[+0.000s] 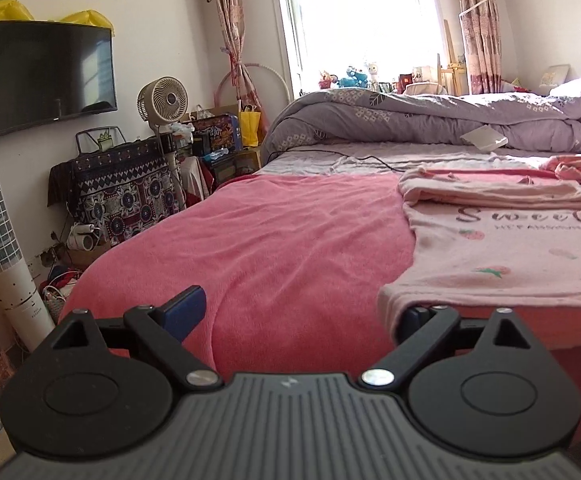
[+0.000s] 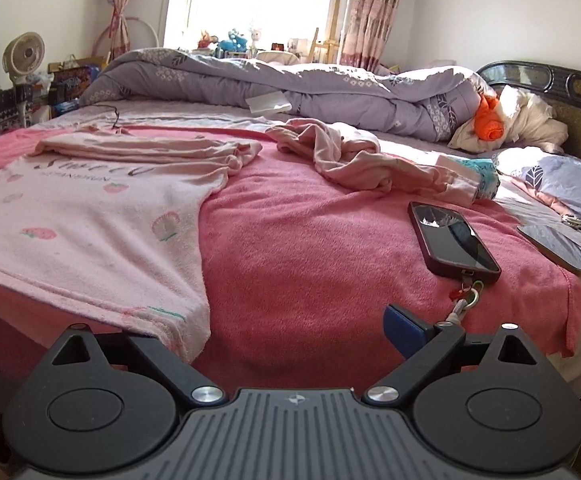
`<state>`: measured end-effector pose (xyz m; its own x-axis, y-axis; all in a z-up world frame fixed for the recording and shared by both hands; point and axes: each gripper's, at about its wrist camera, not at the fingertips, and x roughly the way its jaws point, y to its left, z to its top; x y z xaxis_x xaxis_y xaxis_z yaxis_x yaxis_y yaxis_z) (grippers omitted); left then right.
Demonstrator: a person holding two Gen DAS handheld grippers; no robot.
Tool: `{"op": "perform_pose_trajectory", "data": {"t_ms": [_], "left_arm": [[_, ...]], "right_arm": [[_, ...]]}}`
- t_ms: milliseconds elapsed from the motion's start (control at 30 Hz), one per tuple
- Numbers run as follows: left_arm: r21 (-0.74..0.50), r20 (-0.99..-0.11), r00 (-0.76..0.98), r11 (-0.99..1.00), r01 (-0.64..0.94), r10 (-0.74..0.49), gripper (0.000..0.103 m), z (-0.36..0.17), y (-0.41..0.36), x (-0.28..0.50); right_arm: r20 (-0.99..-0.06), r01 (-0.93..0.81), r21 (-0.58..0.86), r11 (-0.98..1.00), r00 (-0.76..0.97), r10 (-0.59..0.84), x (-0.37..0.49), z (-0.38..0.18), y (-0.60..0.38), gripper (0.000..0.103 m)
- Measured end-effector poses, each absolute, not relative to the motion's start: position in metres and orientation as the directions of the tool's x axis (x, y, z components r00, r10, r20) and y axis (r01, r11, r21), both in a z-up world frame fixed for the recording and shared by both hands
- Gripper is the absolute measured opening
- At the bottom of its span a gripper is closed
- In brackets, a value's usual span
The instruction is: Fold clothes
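A pale pink strawberry-print top [image 1: 502,248] lies flat on the pink blanket [image 1: 274,240], its far part folded over; it also shows in the right wrist view [image 2: 82,216]. My left gripper [image 1: 298,316] is open at the bed's near edge; its right finger sits under the top's near left hem corner. My right gripper [image 2: 286,328] is open at the top's near right hem corner; its left finger is hidden under the hem, and its right fingertip [image 2: 404,326] is in free view. A crumpled pink garment [image 2: 354,156] lies farther back.
Two phones [image 2: 450,242] [image 2: 556,248] lie on the blanket's right side, one with a charm strap near my right finger. A grey quilt [image 2: 290,88] is bunched at the back. A fan [image 1: 162,104], TV [image 1: 44,74] and cluttered furniture stand left of the bed.
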<state>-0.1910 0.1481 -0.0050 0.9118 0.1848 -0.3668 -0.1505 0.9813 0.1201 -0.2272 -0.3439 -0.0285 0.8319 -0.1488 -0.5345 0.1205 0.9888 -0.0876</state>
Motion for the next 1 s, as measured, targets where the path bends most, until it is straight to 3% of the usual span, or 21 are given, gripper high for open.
{"op": "perform_pose_trajectory", "data": {"t_ms": [167, 300, 533, 767, 900, 1000], "left_arm": [[0.018, -0.351, 0.931, 0.995, -0.099, 0.099, 0.099, 0.034, 0.156, -0.139], [0.103, -0.319, 0.938, 0.989, -0.104, 0.132, 0.098, 0.055, 0.137, -0.078], [0.206, -0.339, 0.924, 0.972, -0.112, 0.179, 0.098, 0.071, 0.097, 0.070], [0.291, -0.528, 0.817, 0.953, -0.080, 0.230, 0.098, 0.016, 0.061, 0.210], [0.307, -0.631, 0.743, 0.951, -0.025, 0.223, 0.100, -0.022, 0.059, 0.242], [0.172, -0.702, 0.701, 0.985, -0.007, 0.127, 0.103, -0.028, 0.082, 0.246]], "right_arm": [[-0.499, 0.117, -0.088, 0.989, 0.854, -0.146, -0.183, 0.009, -0.357, 0.102], [-0.463, 0.097, -0.139, 0.986, 0.873, -0.151, -0.131, 0.037, -0.357, 0.102], [-0.534, 0.079, -0.152, 0.985, 0.832, -0.150, 0.007, 0.054, -0.368, 0.103], [-0.666, 0.044, -0.180, 0.983, 0.729, -0.155, 0.148, -0.004, -0.367, 0.103], [-0.732, -0.015, -0.190, 0.982, 0.669, -0.132, 0.183, -0.045, -0.368, 0.103], [-0.760, -0.044, -0.089, 0.995, 0.649, -0.039, 0.185, -0.046, -0.383, 0.103]]}}
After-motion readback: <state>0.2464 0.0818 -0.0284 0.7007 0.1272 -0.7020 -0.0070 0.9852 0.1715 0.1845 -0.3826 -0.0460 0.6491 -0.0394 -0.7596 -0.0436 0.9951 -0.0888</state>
